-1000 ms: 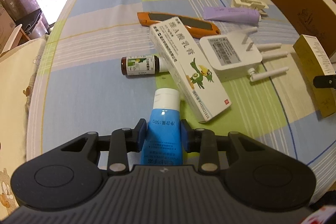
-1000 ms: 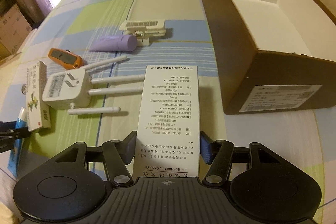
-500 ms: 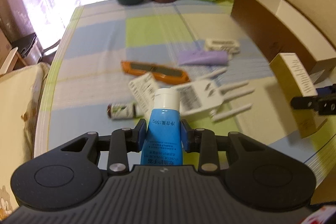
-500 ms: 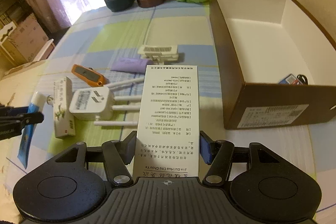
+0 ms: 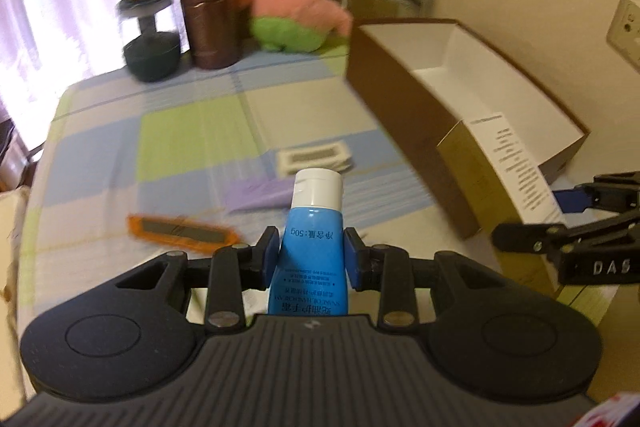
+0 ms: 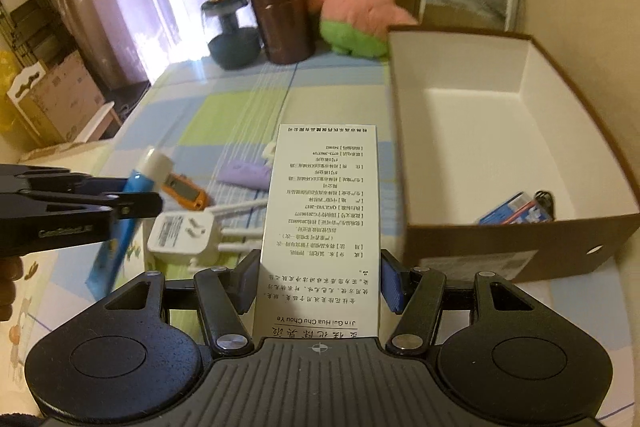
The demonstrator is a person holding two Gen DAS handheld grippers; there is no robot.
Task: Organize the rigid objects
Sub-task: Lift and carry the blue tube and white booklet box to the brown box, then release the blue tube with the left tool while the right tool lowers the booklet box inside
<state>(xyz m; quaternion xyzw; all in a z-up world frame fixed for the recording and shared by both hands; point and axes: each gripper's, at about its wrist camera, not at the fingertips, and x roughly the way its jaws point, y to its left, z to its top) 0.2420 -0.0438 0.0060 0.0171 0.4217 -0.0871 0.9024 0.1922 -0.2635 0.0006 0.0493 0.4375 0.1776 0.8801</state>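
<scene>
Left gripper (image 5: 310, 259): clamped on the blue tube (image 5: 311, 243), white cap pointing forward; raised off the bed since a second ago, when the tube lay low among the other items.
Right gripper (image 6: 318, 281): closed on the white printed carton (image 6: 322, 223), long side running forward; lifted higher than a second ago, carton off the cloth.
Change in view: both cameras tilted up, now taking in the wall, curtain and pink star plush (image 6: 362, 9); left view motion-blurred.
Brown cardboard box (image 6: 516, 243): open-topped, white inside, just right of the carried carton; near wall upright, rim now seen from above, with a small blue pack (image 6: 514, 209) in the near right corner.
Left behind on checked bedspread (image 5: 192, 139): orange flat case (image 5: 182, 233), lilac tube (image 6: 244, 175), white ribbed piece (image 5: 314, 159), white adapter with antennas (image 6: 188, 235).
Room for moving: bare white floor across most of the box; carton's far end level with the box's left wall, beside it, not over it.
Far edge: dark jar (image 6: 232, 35) and brown canister (image 6: 282, 21) standing by the plush, well apart from both grippers.
</scene>
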